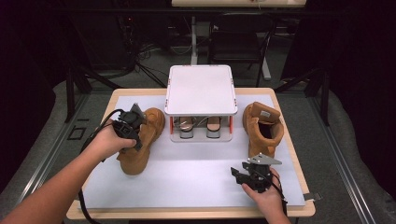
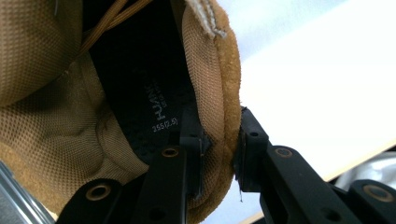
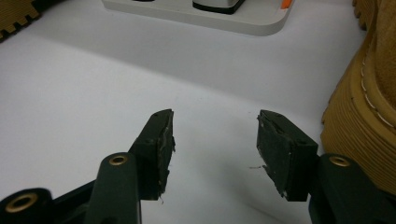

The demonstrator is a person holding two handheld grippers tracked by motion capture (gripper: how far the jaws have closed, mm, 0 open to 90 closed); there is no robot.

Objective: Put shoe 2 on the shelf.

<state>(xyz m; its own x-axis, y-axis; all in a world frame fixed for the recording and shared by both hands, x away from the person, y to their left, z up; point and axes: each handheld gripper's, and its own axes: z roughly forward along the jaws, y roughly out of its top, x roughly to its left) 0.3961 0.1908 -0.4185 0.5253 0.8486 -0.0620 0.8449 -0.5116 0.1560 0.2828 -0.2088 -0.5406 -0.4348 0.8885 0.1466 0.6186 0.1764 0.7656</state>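
Left boot gripped at the collar, on the counter's left side.

Counter (image 1: 196, 184) under a white sheet; white shoe rack (image 1: 201, 91) at centre back; left boot (image 1: 142, 144) lying toe toward the near edge, long axis near-to-far; right boot (image 1: 262, 127) well apart. Left gripper (image 2: 219, 154) jaws clamped across the collar, one inside, one outside. Right gripper (image 3: 215, 149) jaws apart, empty.

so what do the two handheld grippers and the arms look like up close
Both are black two-jaw tools. The left gripper has flat black arms with brass-coloured rivets and rectangular pads; a black cable trails from it. The right gripper has worn, frayed pads and a grey three-cornered plate on top. The forearms are bare, no sleeves showing.
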